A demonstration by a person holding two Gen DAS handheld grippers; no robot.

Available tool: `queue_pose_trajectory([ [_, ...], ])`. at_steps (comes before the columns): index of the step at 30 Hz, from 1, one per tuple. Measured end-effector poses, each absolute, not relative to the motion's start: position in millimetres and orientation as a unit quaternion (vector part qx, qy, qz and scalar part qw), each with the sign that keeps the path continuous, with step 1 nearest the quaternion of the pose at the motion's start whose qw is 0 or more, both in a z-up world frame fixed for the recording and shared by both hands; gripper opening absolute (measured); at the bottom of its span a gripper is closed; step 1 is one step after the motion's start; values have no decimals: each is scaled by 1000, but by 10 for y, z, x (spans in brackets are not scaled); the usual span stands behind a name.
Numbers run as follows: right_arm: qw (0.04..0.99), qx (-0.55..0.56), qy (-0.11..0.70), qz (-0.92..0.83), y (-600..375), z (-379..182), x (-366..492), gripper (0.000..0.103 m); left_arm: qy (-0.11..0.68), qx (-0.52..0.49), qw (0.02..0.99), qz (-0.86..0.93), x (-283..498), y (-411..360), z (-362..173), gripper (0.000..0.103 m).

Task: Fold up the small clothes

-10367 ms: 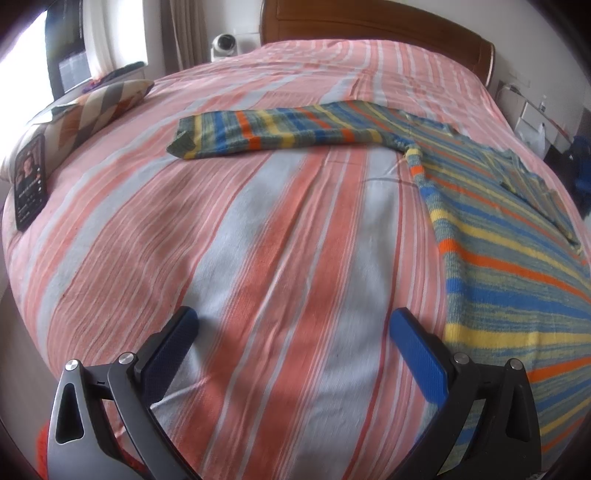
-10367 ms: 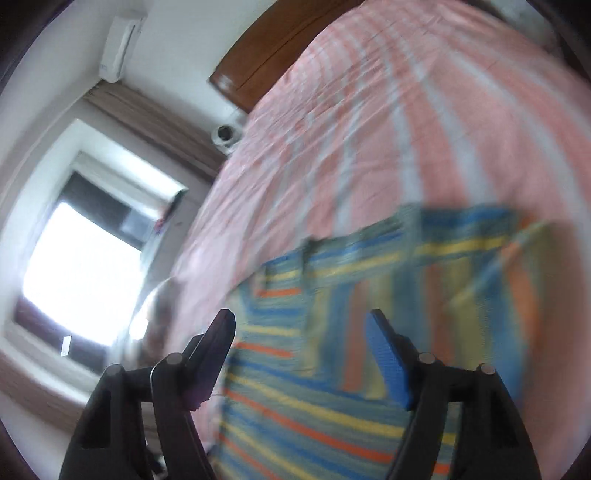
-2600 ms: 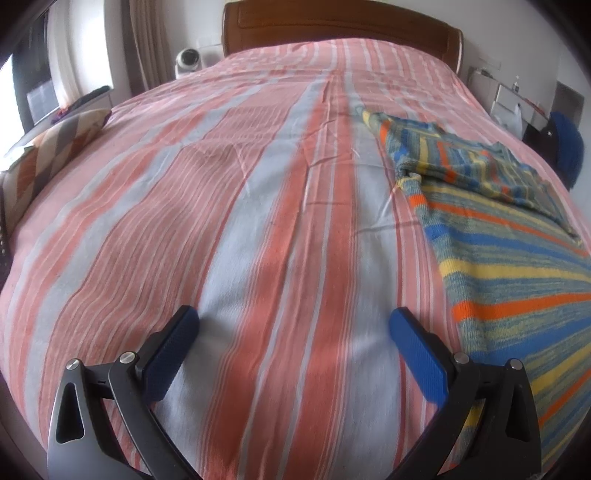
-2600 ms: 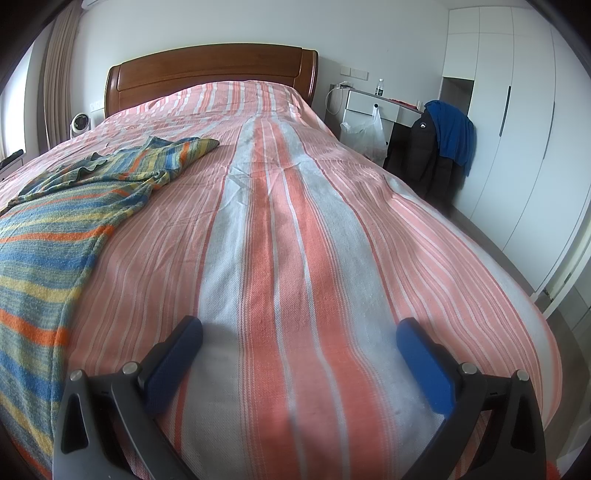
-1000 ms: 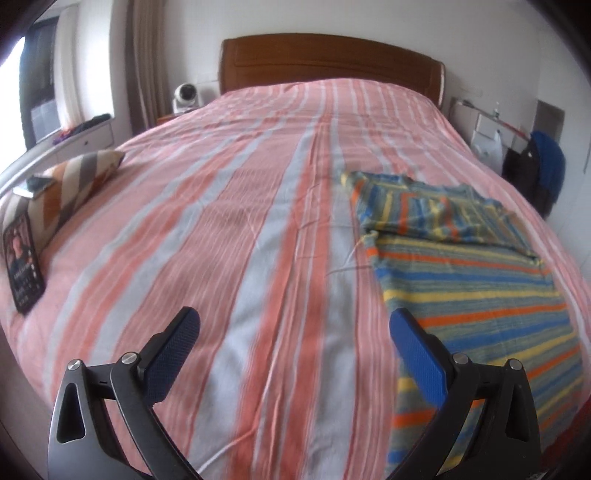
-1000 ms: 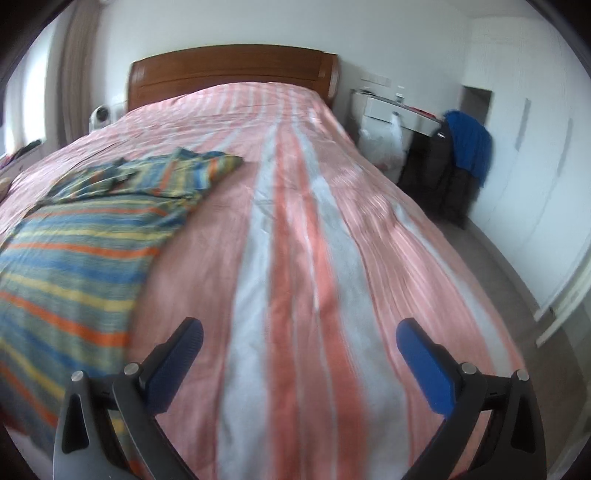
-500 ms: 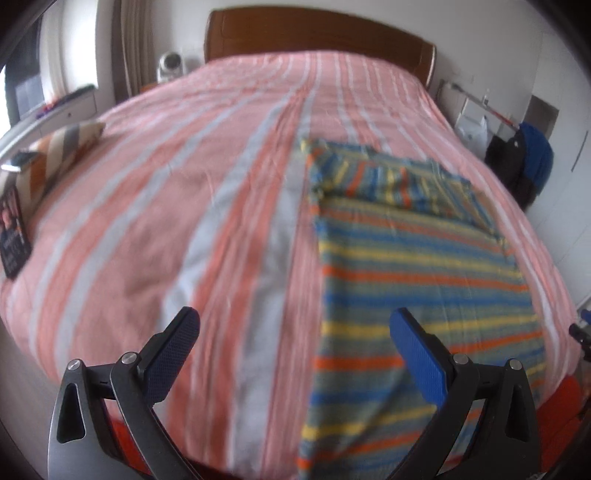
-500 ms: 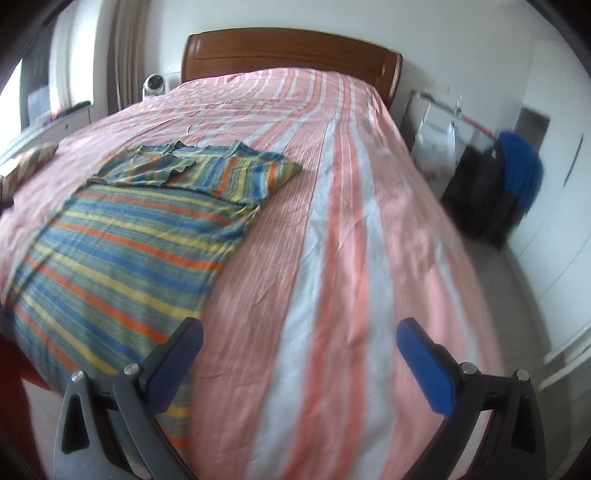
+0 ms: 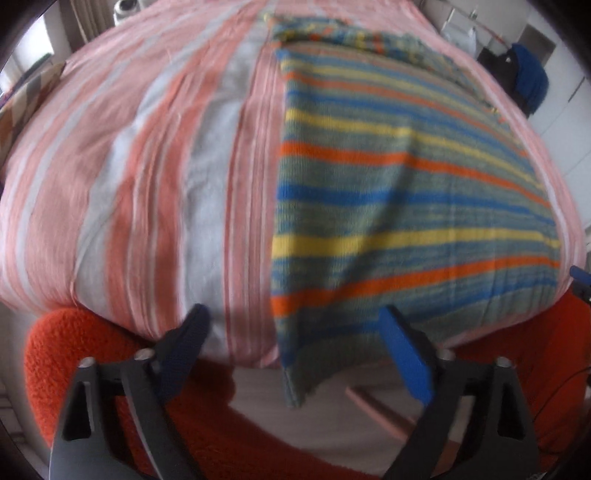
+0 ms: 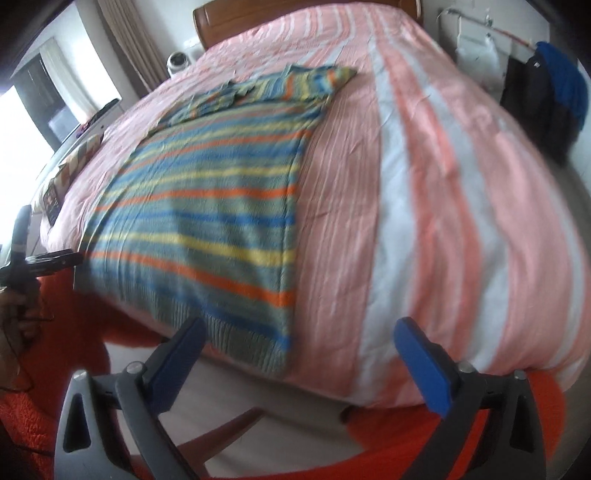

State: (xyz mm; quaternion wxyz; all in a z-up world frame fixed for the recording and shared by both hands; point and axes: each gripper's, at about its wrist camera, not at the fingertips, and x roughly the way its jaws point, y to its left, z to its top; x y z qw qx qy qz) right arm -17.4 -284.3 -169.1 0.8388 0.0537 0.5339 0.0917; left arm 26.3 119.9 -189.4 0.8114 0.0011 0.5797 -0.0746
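Observation:
A striped knit sweater (image 9: 399, 192) in blue, yellow, orange and grey lies flat on the bed, sleeves folded in over its chest at the far end. Its hem hangs over the near bed edge. It also shows in the right wrist view (image 10: 207, 206). My left gripper (image 9: 295, 354) is open and empty, just in front of the hem's left corner. My right gripper (image 10: 299, 362) is open and empty, just in front of the hem's right corner. The left gripper also shows at the left edge of the right wrist view (image 10: 22, 258).
The bed (image 10: 443, 192) has a pink, orange and white striped cover and a wooden headboard (image 10: 221, 22). A striped pillow (image 9: 22, 107) and a phone (image 10: 51, 203) lie at its left side. Dark and blue clothes (image 10: 550, 92) hang at the right. Orange-red fleece (image 9: 88, 354) fills the foreground.
Both grippers have pulled back and dropped to the near edge of the bed, so the sweater's hem is now right in front of them. The sweater has not moved.

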Motion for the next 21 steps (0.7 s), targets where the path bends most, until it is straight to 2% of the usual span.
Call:
queue_pose_trajectory([
  [2,822,68,555,108,-2796,-1778,-152,77,598,-4,797,-77,243,1180,-1965,81],
  [5,801,65,581,124,-2686,-1917,-121,63,615,6,784,-86,205,1104,-2027,73],
  [6,799,63,585,125,-2651,-1958,-112,61,619,8,780,-92,198,1083,-2039,67],
  [8,793,73,591,129,-2600,-2026,-86,46,628,7,773,-94,198,1060,-2068,55],
  [9,788,82,595,135,-2579,-2063,-64,41,635,1,767,-93,197,1071,-2092,45],
  [10,780,88,604,139,-2556,-2105,-41,31,641,-5,762,-91,193,1089,-2110,26],
  [11,777,91,607,138,-2548,-2117,-31,20,645,-15,759,-88,191,1120,-2118,14],
  [12,777,95,607,136,-2554,-2115,-23,14,646,-27,758,-88,171,1161,-2126,4],
  [13,779,101,604,134,-2579,-2097,-10,5,644,-48,758,-92,162,1217,-2112,4],
  [21,815,164,535,152,-2771,-1578,9,5,578,-158,788,-140,168,1518,-1625,2],
])
